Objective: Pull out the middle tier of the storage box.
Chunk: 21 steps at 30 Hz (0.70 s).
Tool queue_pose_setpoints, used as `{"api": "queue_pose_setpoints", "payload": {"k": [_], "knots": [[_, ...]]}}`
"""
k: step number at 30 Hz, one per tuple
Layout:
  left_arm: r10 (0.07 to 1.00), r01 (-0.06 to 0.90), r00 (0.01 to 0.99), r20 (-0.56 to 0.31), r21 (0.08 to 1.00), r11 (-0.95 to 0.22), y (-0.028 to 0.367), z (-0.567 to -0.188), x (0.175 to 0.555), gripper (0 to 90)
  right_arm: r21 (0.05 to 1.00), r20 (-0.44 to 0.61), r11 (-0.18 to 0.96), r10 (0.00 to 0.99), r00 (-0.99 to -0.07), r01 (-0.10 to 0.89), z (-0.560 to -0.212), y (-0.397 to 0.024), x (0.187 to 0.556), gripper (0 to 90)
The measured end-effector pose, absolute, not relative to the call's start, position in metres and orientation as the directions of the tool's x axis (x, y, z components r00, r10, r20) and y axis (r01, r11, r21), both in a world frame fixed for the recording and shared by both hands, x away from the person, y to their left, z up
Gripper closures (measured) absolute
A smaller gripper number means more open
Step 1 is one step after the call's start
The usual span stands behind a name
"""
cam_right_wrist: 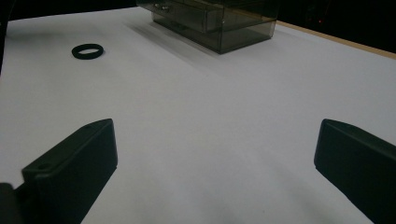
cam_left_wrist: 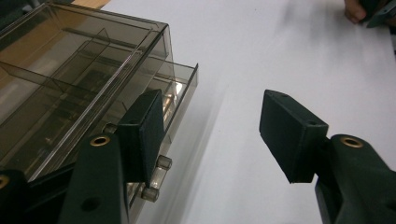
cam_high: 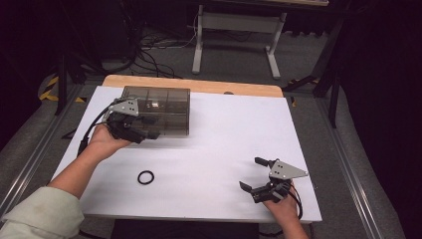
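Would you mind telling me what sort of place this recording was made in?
Probably a lab or workshop recording station: a table covered in white sheet, loose cables on the floor, and a bare metal desk frame behind.

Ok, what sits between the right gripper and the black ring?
Nothing: bare white sheet runs from the right gripper to the black ring, plain in the high view.

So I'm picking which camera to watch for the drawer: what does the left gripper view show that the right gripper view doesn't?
Left gripper view alone: the drawer pulled slightly out, its small knobs beside one pad of the left tool, whose jaws stand apart. Right gripper view alone: the black ring lying on the sheet, beyond the open right tool. Both: the smoky plastic drawer box and the white sheet.
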<state>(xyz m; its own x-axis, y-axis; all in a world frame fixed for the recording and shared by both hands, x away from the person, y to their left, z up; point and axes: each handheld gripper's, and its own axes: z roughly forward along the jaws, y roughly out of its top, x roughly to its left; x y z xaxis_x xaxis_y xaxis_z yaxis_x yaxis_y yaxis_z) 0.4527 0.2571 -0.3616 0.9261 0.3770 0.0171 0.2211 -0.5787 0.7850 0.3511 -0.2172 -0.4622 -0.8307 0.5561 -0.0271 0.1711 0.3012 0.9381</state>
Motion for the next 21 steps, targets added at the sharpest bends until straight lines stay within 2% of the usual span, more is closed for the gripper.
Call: {"api": "queue_pose_setpoints", "payload": {"k": [13,21], "knots": [[0.359,0.203,0.93,0.074,0.711,-0.674,0.246,-0.365,0.465,41.6,0.937,-0.025,0.303,0.554,-0.832,0.174,-0.462,-0.217,0.351,0.0],[0.329,0.182,0.936,0.126,0.626,-0.758,0.24,-0.37,0.472,42.7,0.937,-0.029,0.305,0.553,-0.833,0.17,-0.462,-0.217,0.351,0.0]]}}
